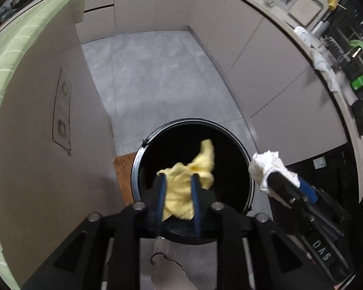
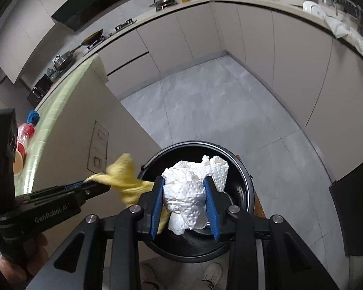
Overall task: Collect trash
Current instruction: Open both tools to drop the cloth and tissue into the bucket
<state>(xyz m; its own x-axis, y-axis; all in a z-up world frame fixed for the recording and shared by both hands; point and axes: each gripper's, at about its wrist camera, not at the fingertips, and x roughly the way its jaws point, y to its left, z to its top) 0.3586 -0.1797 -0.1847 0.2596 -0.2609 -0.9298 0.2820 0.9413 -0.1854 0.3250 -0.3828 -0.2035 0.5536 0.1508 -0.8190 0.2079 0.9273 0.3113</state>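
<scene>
A round black trash bin (image 1: 142,145) (image 2: 244,169) stands on the grey floor right below both grippers. My left gripper (image 1: 177,176) (image 2: 104,186) points down over the bin's mouth. Its blue pads stand a little apart, and a crumpled yellow paper wad (image 1: 181,188) (image 2: 123,176) sits loosely between them. My right gripper (image 2: 185,180) (image 1: 273,176) hangs over the bin too, shut on a crumpled white paper towel (image 2: 184,193) (image 1: 266,164). The two grippers are close side by side. The bin's inside is dark, so its contents do not show.
A tall cardboard box (image 1: 36,120) with green tape stands just left of the bin. A wooden board (image 1: 123,174) lies under the bin. Beige cabinets (image 2: 290,60) and a cluttered counter (image 2: 171,7) wrap around the floor. The person's shoes (image 2: 213,273) are by the bin.
</scene>
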